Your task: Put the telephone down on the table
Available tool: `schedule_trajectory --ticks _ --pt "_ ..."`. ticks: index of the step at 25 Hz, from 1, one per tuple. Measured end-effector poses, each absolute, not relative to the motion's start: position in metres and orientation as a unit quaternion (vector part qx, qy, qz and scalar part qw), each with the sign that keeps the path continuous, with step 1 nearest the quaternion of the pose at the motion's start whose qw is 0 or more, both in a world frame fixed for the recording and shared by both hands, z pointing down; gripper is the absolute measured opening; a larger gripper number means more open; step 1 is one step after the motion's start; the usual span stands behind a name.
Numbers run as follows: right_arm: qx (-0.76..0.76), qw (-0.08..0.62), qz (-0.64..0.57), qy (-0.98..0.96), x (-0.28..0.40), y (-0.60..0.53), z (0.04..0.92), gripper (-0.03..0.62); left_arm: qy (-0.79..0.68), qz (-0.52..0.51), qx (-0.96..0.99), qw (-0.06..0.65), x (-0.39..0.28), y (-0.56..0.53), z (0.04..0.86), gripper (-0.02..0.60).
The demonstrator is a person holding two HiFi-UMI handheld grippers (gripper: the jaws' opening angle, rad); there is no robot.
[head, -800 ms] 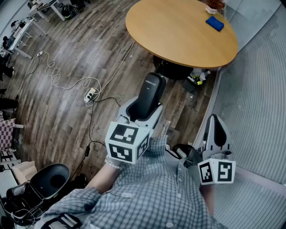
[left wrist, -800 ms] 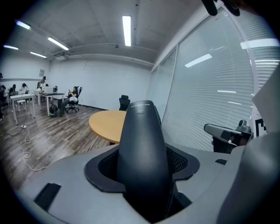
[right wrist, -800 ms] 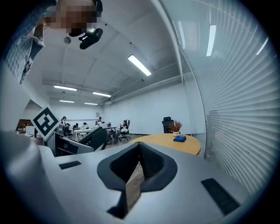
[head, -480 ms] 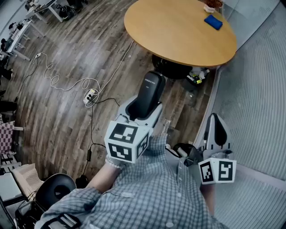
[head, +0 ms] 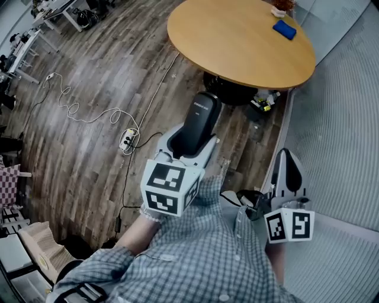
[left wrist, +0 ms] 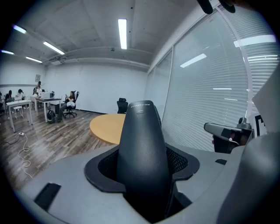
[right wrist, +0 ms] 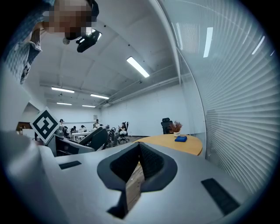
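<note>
A black telephone handset (head: 201,120) stands upright between the jaws of my left gripper (head: 192,147), which is shut on its lower part. In the left gripper view the handset (left wrist: 142,144) fills the middle and hides the gap between the jaws of the left gripper (left wrist: 142,177). It hangs over the wooden floor, short of the round wooden table (head: 237,44). My right gripper (head: 286,173) is held at the right near the glass wall, shut with nothing in it; in its own view the right gripper (right wrist: 139,168) shows only a thin slit.
A blue flat object (head: 285,29) and a small potted plant (head: 283,7) sit at the table's far edge. A power strip with a long white cable (head: 127,141) lies on the floor at the left. Dark clutter (head: 228,92) sits under the table. Blinds (head: 343,118) line the right side.
The floor has slid down in the head view: the power strip sits lower, and the black round object at the lower left is out of the picture. Both grippers keep their pose.
</note>
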State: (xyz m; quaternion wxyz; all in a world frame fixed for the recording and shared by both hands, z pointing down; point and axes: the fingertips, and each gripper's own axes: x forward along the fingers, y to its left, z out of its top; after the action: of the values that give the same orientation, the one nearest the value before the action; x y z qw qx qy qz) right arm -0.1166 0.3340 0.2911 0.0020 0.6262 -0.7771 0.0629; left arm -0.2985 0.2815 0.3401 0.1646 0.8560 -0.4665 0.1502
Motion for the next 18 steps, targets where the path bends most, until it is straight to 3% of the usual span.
schedule_trajectory --ticks 7,18 --pt "0.632 0.008 0.066 -0.772 -0.127 0.334 0.299 0.006 -0.457 0.150 0.860 0.170 -0.305 0.276 0.346 0.279" --pt "0.639 0.005 0.066 -0.766 -0.077 0.286 0.308 0.006 -0.461 0.142 0.859 0.169 -0.269 0.228 0.349 0.279"
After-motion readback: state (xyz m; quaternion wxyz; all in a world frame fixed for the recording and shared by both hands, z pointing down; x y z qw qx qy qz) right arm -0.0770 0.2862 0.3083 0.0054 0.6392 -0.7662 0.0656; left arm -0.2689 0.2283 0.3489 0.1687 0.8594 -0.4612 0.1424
